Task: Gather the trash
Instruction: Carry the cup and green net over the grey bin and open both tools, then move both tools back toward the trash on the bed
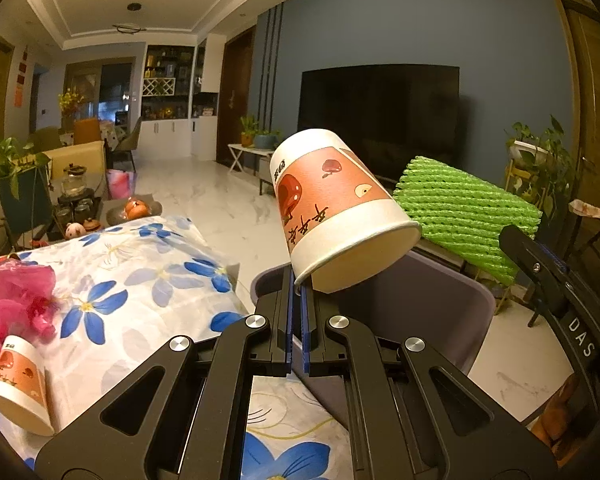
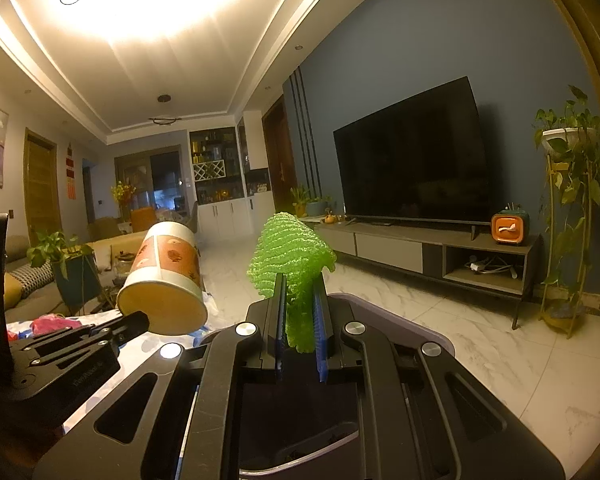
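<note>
My left gripper is shut on the rim of a paper cup with an orange apple print, held tilted above a grey-purple bin. The cup also shows in the right wrist view. My right gripper is shut on a green foam fruit net, held over the same bin. The net shows at the right of the left wrist view. A second paper cup lies on the floral cloth, beside a crumpled pink plastic bag.
The floral-clothed table is left of the bin. A coffee table with tea set and fruit stands behind it. A TV on a low cabinet and plant stands line the blue wall across white marble floor.
</note>
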`<state>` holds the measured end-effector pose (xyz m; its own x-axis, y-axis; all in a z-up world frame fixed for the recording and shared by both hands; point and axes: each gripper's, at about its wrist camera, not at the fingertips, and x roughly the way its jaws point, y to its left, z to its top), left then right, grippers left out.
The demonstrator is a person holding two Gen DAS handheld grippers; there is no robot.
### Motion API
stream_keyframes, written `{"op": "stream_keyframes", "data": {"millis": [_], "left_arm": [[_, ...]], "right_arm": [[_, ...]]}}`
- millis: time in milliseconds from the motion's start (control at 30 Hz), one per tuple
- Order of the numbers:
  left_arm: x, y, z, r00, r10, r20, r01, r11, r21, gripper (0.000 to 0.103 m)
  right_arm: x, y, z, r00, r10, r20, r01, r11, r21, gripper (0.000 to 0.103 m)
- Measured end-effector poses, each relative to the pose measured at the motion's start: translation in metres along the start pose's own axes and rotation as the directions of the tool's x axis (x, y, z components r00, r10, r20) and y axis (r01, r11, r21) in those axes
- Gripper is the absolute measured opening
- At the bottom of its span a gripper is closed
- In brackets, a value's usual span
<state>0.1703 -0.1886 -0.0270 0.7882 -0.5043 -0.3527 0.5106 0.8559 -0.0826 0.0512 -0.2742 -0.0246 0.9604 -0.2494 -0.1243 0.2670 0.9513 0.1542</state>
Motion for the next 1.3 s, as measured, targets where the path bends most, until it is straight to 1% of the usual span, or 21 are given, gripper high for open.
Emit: {"op": "stream_keyframes", "data": {"millis": [333,400,500,667,700,767,800,833,867,900,933,967,1000,1033,1100,1200,1300], "left_arm": [[0.019,-0.007,-0.003,0.999,-0.022,-0.033,0.022,1.000,0.000,0.003],[0.022,-0.009,-0.004,0.999,-0.029,-0.039,0.029,1.000,0.005,0.003],[0.025,-0.013,-0.007,0.998,-0.041,-0.051,0.042,0.999,0.008,0.003],[0.033,-0.015,-0.011,0.995,-0.068,-0.078,0.068,0.998,-0.001,0.003],[0.035,-0.016,-0.013,0.993,-0.079,-0.085,0.079,0.997,-0.001,0.003],[0.038,-0.018,-0.015,0.992,-0.079,-0.097,0.080,0.997,0.001,0.005],[0.039,-0.018,-0.017,0.992,-0.075,-0.103,0.075,0.997,0.002,0.010],[0.039,-0.018,-0.017,0.992,-0.074,-0.106,0.074,0.997,0.002,0.014],[0.039,-0.017,-0.019,0.992,-0.067,-0.108,0.067,0.998,0.002,0.022],[0.036,-0.015,-0.020,0.994,-0.049,-0.101,0.050,0.999,0.000,0.033],[0.032,-0.012,-0.021,0.996,-0.030,-0.086,0.030,1.000,0.000,0.039],[0.027,-0.010,-0.022,0.997,-0.012,-0.072,0.012,1.000,-0.001,0.053],[0.021,-0.007,-0.024,0.999,0.012,-0.052,-0.012,1.000,-0.002,0.064],[0.015,-0.005,-0.024,0.999,0.026,-0.039,-0.027,1.000,-0.002,0.067],[0.004,0.000,-0.027,0.999,0.045,-0.025,-0.045,0.999,0.002,0.075],[-0.017,0.012,-0.033,0.996,0.090,-0.005,-0.090,0.996,-0.012,0.080],[-0.038,0.025,-0.039,0.990,0.141,0.010,-0.141,0.989,-0.045,0.083]], "right_arm": [[0.007,-0.001,0.004,1.000,0.007,-0.017,-0.007,1.000,-0.006,0.013],[0.009,-0.001,0.002,1.000,0.009,-0.019,-0.009,1.000,-0.004,0.021],[0.011,-0.003,0.001,1.000,0.008,-0.025,-0.008,1.000,0.000,0.022],[0.010,-0.008,-0.002,1.000,0.006,-0.028,-0.005,1.000,0.024,0.031],[0.010,-0.009,-0.003,1.000,0.006,-0.026,-0.005,1.000,0.026,0.037],[0.008,-0.009,-0.003,1.000,0.004,-0.023,-0.003,1.000,0.031,0.043],[0.008,-0.009,-0.003,1.000,0.003,-0.022,-0.003,0.999,0.033,0.043],[0.006,-0.010,-0.002,1.000,0.004,-0.020,-0.003,0.999,0.035,0.043],[0.005,-0.010,-0.002,1.000,0.004,-0.018,-0.003,0.999,0.035,0.044],[0.003,-0.010,-0.002,1.000,0.003,-0.014,-0.003,0.999,0.034,0.047],[0.000,-0.010,-0.002,1.000,0.003,-0.010,-0.003,0.999,0.032,0.048],[-0.001,-0.009,-0.002,1.000,0.003,-0.008,-0.003,0.999,0.032,0.051],[-0.004,-0.008,-0.002,1.000,0.004,-0.005,-0.003,0.999,0.032,0.054],[-0.007,-0.008,-0.002,1.000,0.004,-0.005,-0.004,0.999,0.032,0.056],[-0.014,-0.007,-0.003,1.000,0.009,-0.005,-0.009,0.999,0.035,0.067],[-0.028,-0.001,-0.006,1.000,0.023,0.005,-0.023,0.999,0.025,0.077],[-0.037,0.008,-0.010,1.000,0.027,0.011,-0.027,1.000,-0.003,0.081]]}}
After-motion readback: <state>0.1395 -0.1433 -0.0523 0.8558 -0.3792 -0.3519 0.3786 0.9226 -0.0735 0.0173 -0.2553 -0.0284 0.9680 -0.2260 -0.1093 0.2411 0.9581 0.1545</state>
